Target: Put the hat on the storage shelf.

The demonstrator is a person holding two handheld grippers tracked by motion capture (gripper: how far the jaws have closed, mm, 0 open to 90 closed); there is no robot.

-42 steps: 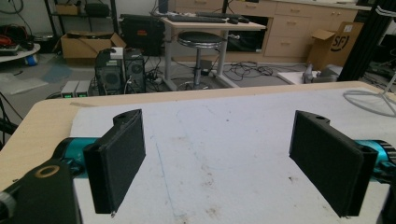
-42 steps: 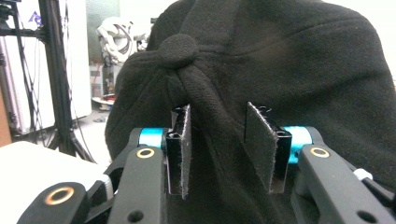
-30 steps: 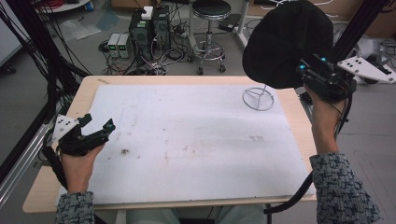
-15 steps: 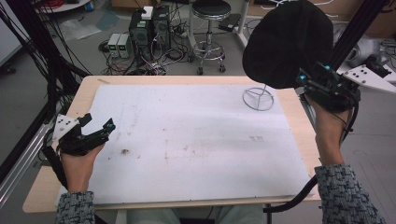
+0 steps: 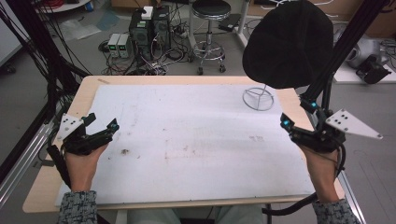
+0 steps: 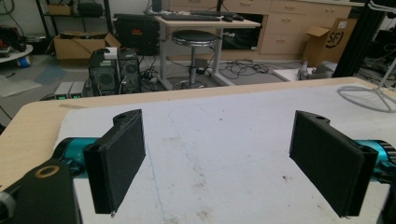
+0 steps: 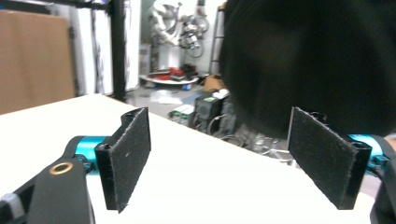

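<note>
High view first: my right hand-held gripper [image 5: 299, 122] sits at the right edge of the surface [image 5: 196, 154], a pale wooden tabletop covered by a stained white sheet, and its jaws have just been opening with nothing between them. In the right gripper view its two black felt-faced pads [image 7: 128, 156] stand wide apart around bare white sheet, gripping and touching nothing. Near it, further up the surface and slightly to its left, stands the black knitted hat [image 5: 289, 44], draped over a thin wire stand with a round ring base [image 5: 258, 99]; the hat is well above the sheet, and the ring base rests on the sheet by its far right corner. In the right gripper view the hat [image 7: 317, 60] looms dark just beyond the pads, above and behind them, clear of both. My left hand-held gripper [image 5: 100, 127] lies at the left edge of the surface, well apart from the hat, its jaws also spread wide; the left gripper view shows its pads [image 6: 119, 163] open over empty sheet, with the ring base [image 6: 369, 98] far off to its right. Beyond the far edge of the surface are a round black stool [image 5: 211, 9] and computer cases with tangled cables [image 5: 149, 28] on the floor. A black frame post [image 5: 336, 51] slants down beside the hat, close to my right hand [image 5: 322, 168].
</note>
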